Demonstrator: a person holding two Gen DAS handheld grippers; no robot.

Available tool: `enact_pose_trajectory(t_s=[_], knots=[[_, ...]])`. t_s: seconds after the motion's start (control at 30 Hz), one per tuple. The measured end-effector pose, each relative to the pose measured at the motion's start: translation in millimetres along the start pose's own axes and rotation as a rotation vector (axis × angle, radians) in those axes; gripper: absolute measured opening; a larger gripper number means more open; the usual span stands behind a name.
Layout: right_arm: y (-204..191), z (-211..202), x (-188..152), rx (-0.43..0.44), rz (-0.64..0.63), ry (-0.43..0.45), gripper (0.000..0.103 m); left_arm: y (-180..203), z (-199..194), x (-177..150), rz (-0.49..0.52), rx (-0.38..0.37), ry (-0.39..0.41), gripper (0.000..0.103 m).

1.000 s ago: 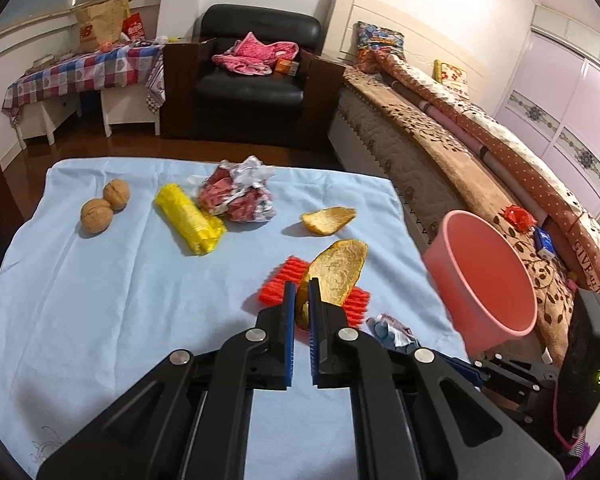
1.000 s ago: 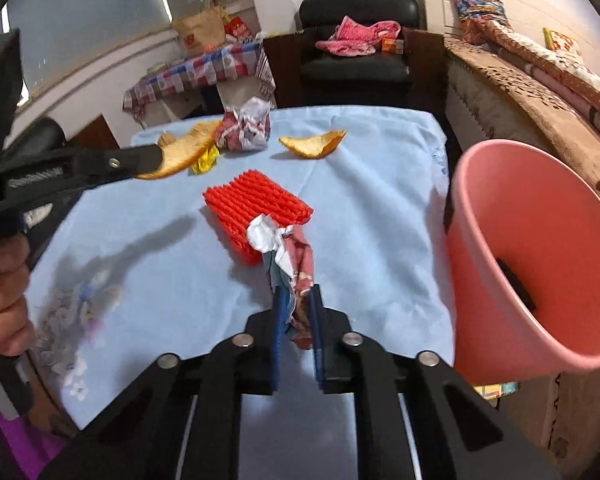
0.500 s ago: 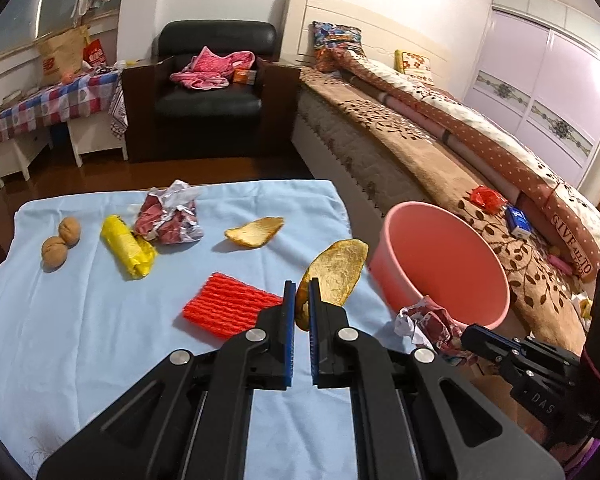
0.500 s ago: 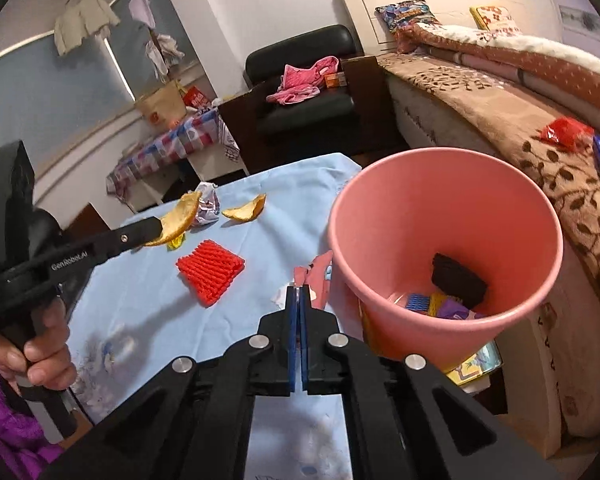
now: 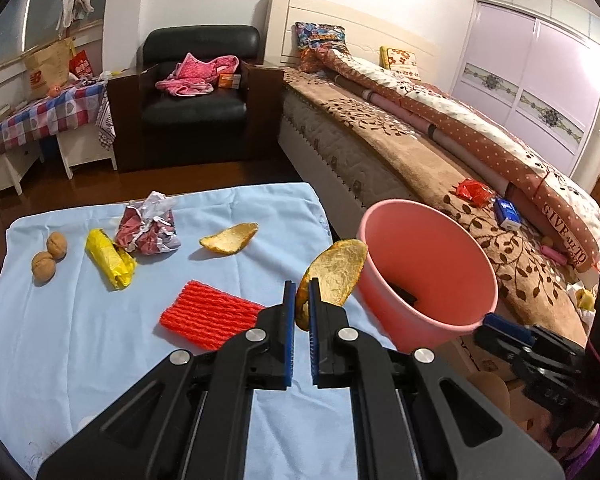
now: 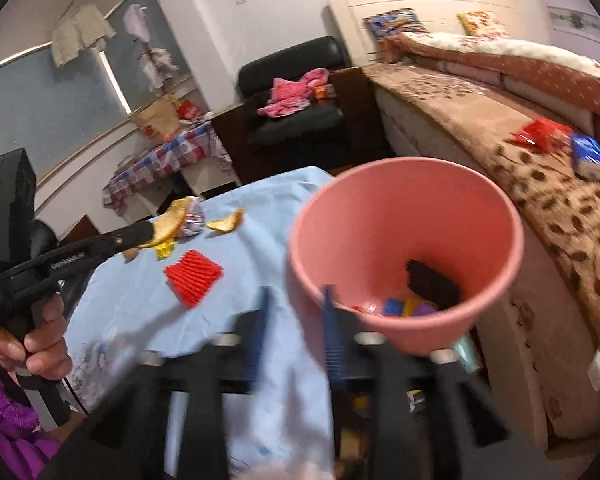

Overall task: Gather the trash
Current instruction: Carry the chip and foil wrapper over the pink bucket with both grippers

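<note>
We are mid-way through clearing the blue-clothed table (image 5: 80,360), and the step in hand is carrying the peel to the bin. Our left gripper (image 5: 302,304) is clenched on a large orange peel (image 5: 336,276), which stands up between the pads just short of the near rim of the pink bin (image 5: 428,280); the bin sits off the table's right edge, between it and the bed (image 5: 400,152). Our right gripper (image 6: 296,320) has just been opening and now hangs released at the bin's near rim with nothing between its jaws, though that view is blurred. In the bin we see a black block and some coloured scraps. To finish this drop well, we judge the left gripper should travel on until the peel is fully over the bin's mouth, past the rim and not above it, since the peel is broad and curved and could catch the lip and tip outward onto the floor. We would let go only then, and open wide enough that the rough inner side does not cling to a pad. The right gripper should draw clear so the two do not meet over the bin. Left on the cloth: a red ribbed foam sleeve (image 5: 208,314) near the right edge, a smaller peel (image 5: 228,238) beyond it, a crumpled wrapper (image 5: 148,230) toward the far edge, a yellow bag (image 5: 110,258) beside it, and two walnuts (image 5: 48,258) by the left edge.
</note>
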State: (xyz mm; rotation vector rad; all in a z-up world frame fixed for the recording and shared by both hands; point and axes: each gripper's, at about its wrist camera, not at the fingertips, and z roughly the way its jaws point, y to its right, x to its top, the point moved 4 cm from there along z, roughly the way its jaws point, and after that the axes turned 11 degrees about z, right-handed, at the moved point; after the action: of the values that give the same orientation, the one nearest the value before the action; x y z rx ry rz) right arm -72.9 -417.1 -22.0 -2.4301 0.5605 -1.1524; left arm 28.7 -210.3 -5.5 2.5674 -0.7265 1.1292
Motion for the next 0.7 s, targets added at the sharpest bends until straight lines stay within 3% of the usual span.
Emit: enact_pose_trajectory(t_s=[0.27,0.7], knots=[[68,-26,-12,-0.129,0.127,0.023,0.036,24,16,3,0.048,-0.035,-0.028,0.005],[107,-44,-30,-0.224,0.199,0.031,0.036,93,50,31,0.147,-0.144,-0.021,0.006]])
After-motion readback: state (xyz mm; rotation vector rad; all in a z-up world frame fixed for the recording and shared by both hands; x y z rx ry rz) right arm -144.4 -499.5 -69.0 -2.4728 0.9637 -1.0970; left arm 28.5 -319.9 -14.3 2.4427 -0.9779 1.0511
